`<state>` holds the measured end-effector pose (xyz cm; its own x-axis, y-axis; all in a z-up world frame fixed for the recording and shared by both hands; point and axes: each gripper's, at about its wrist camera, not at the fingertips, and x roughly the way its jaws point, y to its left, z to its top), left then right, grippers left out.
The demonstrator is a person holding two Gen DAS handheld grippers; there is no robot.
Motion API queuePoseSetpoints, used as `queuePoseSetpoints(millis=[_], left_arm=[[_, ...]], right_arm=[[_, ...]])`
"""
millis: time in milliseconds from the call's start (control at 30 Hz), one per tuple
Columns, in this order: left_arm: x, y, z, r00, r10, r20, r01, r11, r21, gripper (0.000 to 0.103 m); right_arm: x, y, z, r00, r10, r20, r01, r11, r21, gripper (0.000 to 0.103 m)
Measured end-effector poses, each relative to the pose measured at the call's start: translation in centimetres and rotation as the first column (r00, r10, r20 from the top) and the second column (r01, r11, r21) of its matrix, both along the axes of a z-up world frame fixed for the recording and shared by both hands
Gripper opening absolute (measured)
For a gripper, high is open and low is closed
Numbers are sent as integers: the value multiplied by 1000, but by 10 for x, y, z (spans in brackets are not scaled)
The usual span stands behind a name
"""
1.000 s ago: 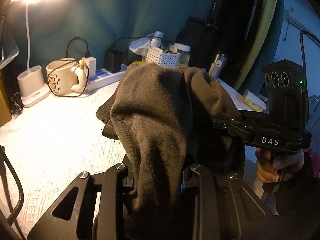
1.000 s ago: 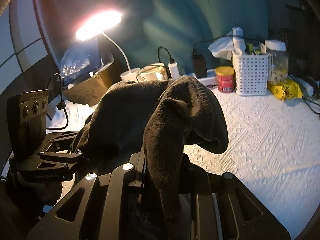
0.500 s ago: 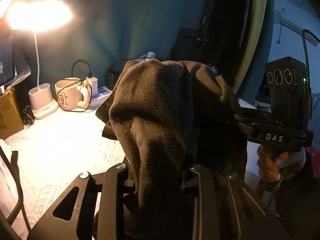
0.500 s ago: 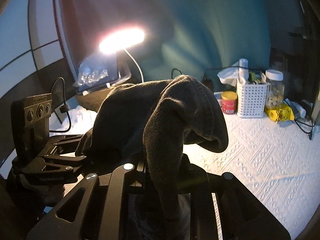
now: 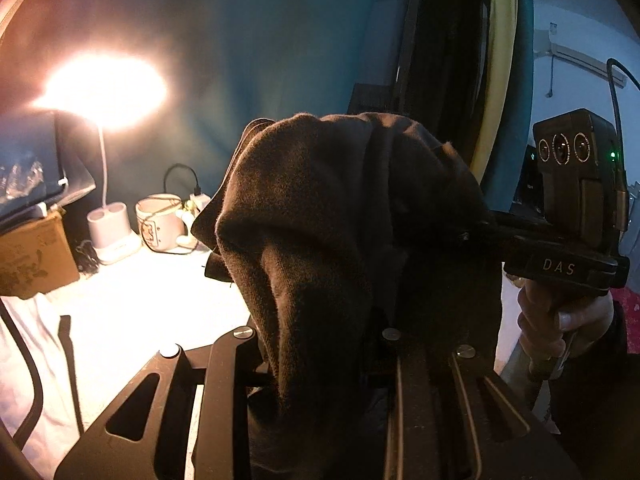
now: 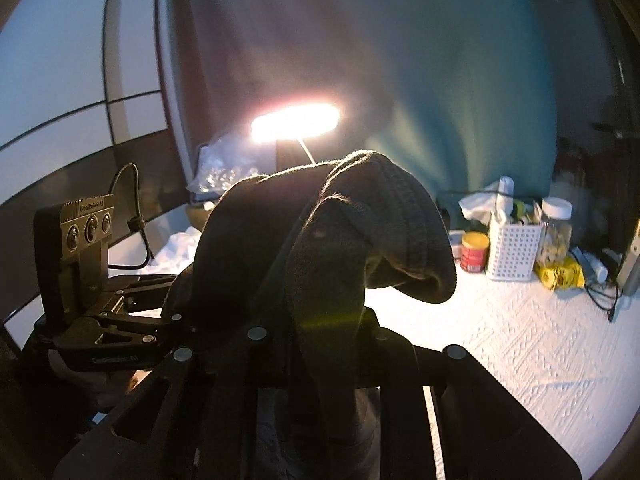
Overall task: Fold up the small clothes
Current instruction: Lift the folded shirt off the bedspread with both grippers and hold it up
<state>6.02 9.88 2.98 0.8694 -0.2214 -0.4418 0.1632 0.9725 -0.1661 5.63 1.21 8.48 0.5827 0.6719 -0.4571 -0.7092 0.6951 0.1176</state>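
A dark brown small garment (image 5: 320, 232) hangs between both grippers, held up in the air above the white table. My left gripper (image 5: 320, 344) is shut on one end of it; the cloth drapes over the jaws and hides the fingertips. My right gripper (image 6: 320, 320) is shut on the other end of the garment (image 6: 320, 248), which bunches over its jaws. The right gripper also shows in the left wrist view (image 5: 472, 236), biting the cloth from the right. The left gripper shows in the right wrist view (image 6: 176, 316) at the left.
A lit desk lamp (image 5: 104, 88) stands at the back left with a mug (image 5: 158, 222) and a cardboard box (image 5: 36, 256). A white basket (image 6: 512, 252), a red tin (image 6: 474, 251), a jar (image 6: 554, 228) and a yellow packet (image 6: 560, 274) stand at the back right on the white textured tablecloth (image 6: 520, 340).
Both grippers have risen with the garment held between them; the table and its objects have dropped lower in both views. The grip on the cloth is unchanged.
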Motion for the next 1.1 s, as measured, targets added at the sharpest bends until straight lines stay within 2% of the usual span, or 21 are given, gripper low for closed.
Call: queuePoseSetpoints(millis=[300, 500, 967, 1100], left_arm=[[-23, 6, 19, 997, 38, 69, -38, 999, 10, 25], [-37, 14, 29, 990, 76, 118, -78, 997, 12, 25], [-90, 47, 54, 963, 194, 189, -201, 979, 19, 25], [-92, 70, 49, 957, 223, 183, -227, 974, 0, 25]], right_arm=[[-28, 13, 31, 993, 60, 103, -62, 998, 9, 18], [-39, 25, 48, 985, 101, 142, -104, 994, 13, 17], [-66, 81, 76, 942, 243, 233, -251, 968, 5, 17], [-76, 100, 78, 927, 286, 242, -293, 956, -5, 17]])
